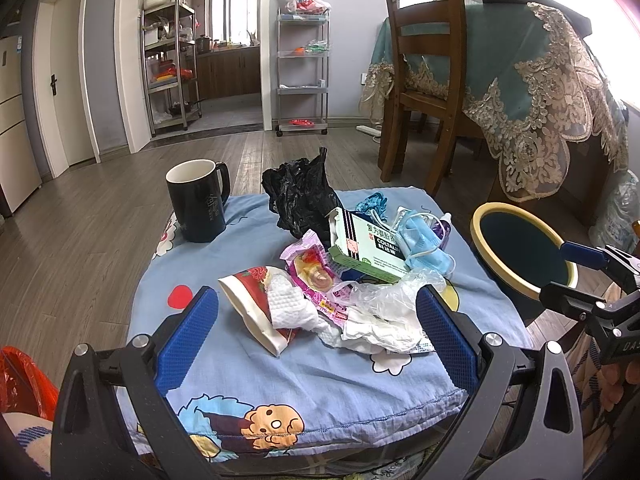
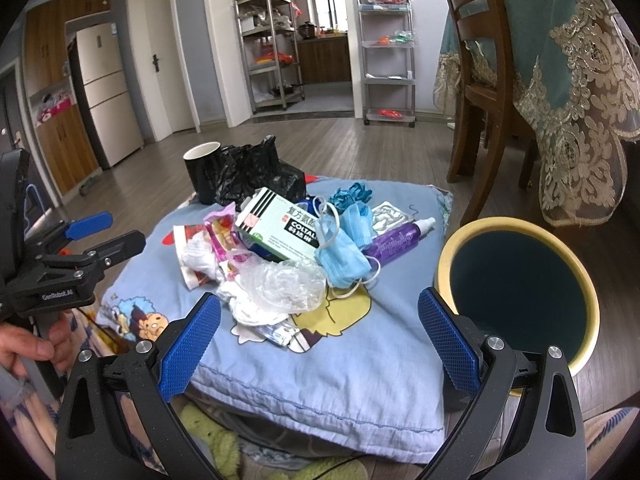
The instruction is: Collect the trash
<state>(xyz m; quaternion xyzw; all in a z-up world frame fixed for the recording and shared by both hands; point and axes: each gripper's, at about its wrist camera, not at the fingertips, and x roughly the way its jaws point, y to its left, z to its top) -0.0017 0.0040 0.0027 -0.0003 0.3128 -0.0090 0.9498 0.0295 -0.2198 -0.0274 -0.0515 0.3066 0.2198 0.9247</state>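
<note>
A heap of trash lies on a blue cartoon-print cushion (image 1: 320,392): a green medicine box (image 1: 366,246), blue face masks (image 1: 426,246), a pink snack wrapper (image 1: 310,270), a red-and-white paper cup (image 1: 250,300) stuffed with tissue, a clear plastic glove (image 1: 390,294) and a black plastic bag (image 1: 302,196). The right wrist view adds a purple spray bottle (image 2: 396,240). My left gripper (image 1: 318,340) stands open just short of the heap. My right gripper (image 2: 320,340) is open too, near the cushion's front edge, with nothing between its fingers.
A yellow-rimmed bin (image 2: 520,288) stands on the floor right of the cushion. A black mug (image 1: 200,200) sits at the cushion's back left. A wooden chair (image 1: 424,72) and a table with a lace cloth (image 1: 532,80) stand behind. A hand (image 2: 28,350) holds the left gripper.
</note>
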